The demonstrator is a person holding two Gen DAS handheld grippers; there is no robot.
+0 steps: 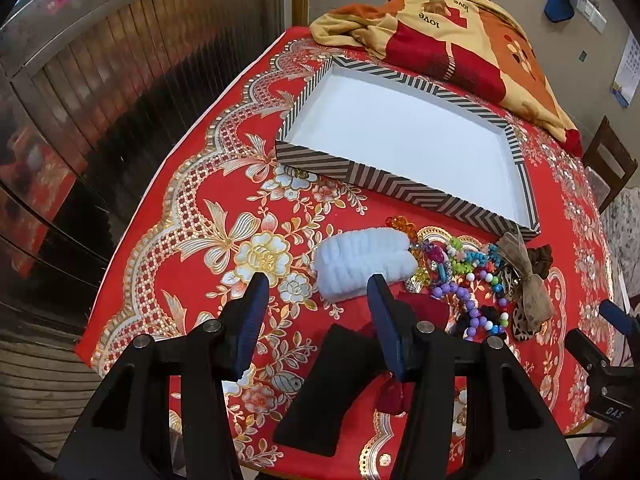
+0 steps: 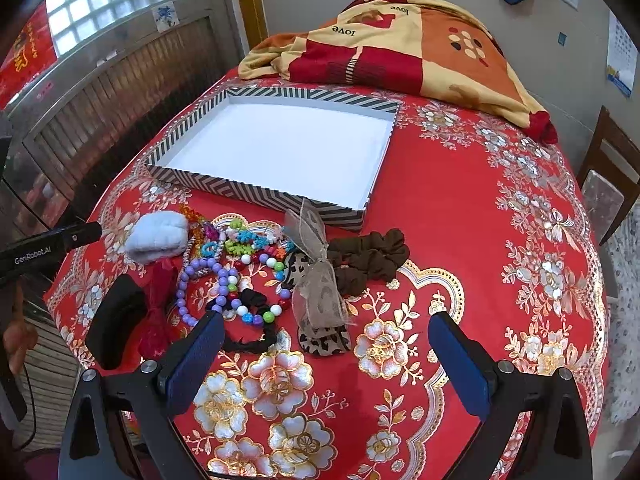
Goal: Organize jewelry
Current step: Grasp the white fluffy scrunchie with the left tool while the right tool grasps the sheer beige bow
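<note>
A striped box (image 1: 360, 178) (image 2: 256, 194) with a white bare inside lies open on the red tablecloth. In front of it is a pile of accessories: a white fluffy scrunchie (image 1: 360, 266) (image 2: 158, 236), colourful bead bracelets (image 1: 472, 268) (image 2: 236, 276), a leopard bow (image 1: 524, 280) (image 2: 320, 292), a brown scrunchie (image 2: 368, 258) and a black pad (image 1: 320, 384) (image 2: 114, 320). My left gripper (image 1: 318, 290) is open above the cloth, just short of the white scrunchie. My right gripper (image 2: 324, 334) is wide open and empty, near the leopard bow.
A folded red and yellow blanket (image 1: 460, 32) (image 2: 400, 44) lies at the far end of the table. A metal radiator cover (image 1: 100, 80) runs along the left. A wooden chair (image 2: 608, 184) stands at the right.
</note>
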